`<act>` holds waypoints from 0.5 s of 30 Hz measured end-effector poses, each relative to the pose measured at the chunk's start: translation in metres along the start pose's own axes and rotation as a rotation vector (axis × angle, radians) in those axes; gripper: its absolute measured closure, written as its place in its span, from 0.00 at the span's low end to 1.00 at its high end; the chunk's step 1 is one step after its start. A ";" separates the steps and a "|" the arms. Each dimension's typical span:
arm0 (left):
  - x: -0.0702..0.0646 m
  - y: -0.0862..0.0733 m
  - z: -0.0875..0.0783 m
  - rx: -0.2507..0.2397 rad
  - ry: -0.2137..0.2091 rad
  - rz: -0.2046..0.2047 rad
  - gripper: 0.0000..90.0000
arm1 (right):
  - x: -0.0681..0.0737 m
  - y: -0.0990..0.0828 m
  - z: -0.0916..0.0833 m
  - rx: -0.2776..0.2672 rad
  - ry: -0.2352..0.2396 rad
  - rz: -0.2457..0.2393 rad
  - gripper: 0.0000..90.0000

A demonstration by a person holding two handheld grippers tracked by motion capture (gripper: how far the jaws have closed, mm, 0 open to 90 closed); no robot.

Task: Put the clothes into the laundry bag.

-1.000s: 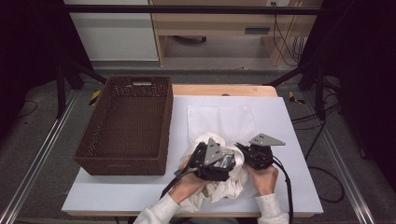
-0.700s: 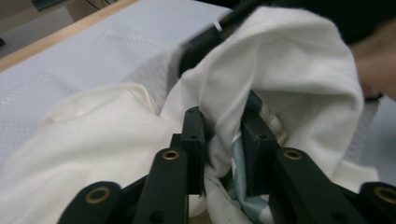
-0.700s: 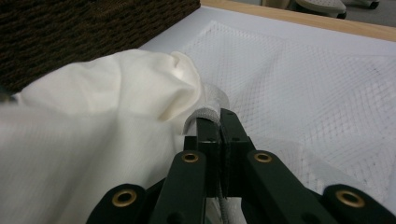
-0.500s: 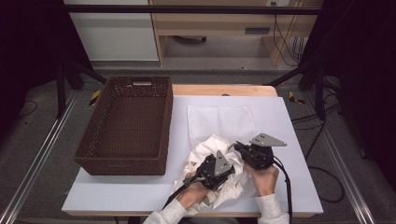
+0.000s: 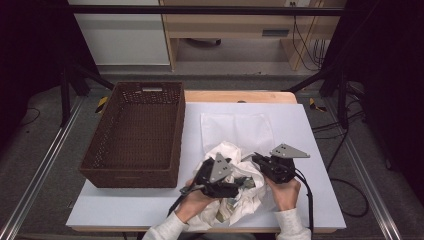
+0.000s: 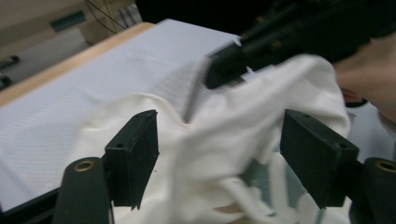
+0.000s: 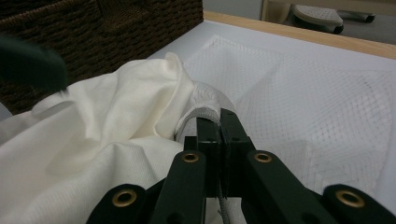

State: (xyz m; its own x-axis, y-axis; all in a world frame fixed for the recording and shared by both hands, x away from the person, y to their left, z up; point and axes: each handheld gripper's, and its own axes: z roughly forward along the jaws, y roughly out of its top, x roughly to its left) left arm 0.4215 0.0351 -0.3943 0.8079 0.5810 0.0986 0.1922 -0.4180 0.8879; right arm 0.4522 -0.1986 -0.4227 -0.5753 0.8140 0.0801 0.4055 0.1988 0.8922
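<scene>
A crumpled cream garment (image 5: 235, 187) lies on the white bench (image 5: 310, 135), just beside the near right corner of a brown wicker basket (image 5: 135, 135). A flat white mesh bag (image 5: 237, 131) is spread on the bench just beyond the garment, also to the right of the basket.

Compared with a second ago, the left hand-held gripper (image 5: 239, 183) is seen nearer the front edge of the bench and lower on the garment, pointing away from the basket. Its jaws have just been opening again after a brief closing. In the left gripper view they stand wide apart, with folds of the garment (image 6: 243, 140) between them but not pressed by either pad. This suggests that one hold has been let go and a new one is being sought, probably to gather the cloth for the mesh bag.

The right hand-held gripper (image 5: 259, 160) is kept in the same place as before, on the side of the garment away from the basket. In the right gripper view its jaws are pressed together on a narrow white rim or strap (image 7: 205, 116), seemingly the edge of the mesh bag or a hem; which one cannot be told.

Both hands are held low, close together, with the wrists near the front edge of the bench.
</scene>
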 end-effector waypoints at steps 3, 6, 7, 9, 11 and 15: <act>0.019 0.000 -0.004 -0.003 0.072 -0.019 0.28 | 0.001 0.000 0.000 0.001 0.000 -0.008 0.99; 0.036 -0.011 0.017 0.099 0.071 -0.051 0.28 | 0.001 0.000 0.000 0.002 0.002 -0.007 0.99; 0.039 -0.016 0.026 0.137 0.050 -0.069 0.27 | 0.001 0.000 0.000 0.003 0.004 -0.004 0.99; 0.044 -0.026 0.042 0.176 -0.024 -0.124 0.26 | 0.001 0.000 0.000 0.005 0.004 -0.008 0.99; 0.045 -0.031 0.046 0.160 -0.057 -0.142 0.32 | 0.002 0.000 0.002 0.011 0.005 -0.012 0.99; 0.041 -0.030 0.042 0.162 -0.055 -0.099 0.73 | 0.002 -0.001 0.004 0.018 0.008 -0.011 0.99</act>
State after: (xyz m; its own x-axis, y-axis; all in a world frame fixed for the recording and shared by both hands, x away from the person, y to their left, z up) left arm 0.4722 0.0421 -0.4363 0.8087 0.5881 -0.0142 0.3562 -0.4702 0.8075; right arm 0.4535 -0.1945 -0.4253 -0.5856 0.8072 0.0741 0.4120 0.2176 0.8848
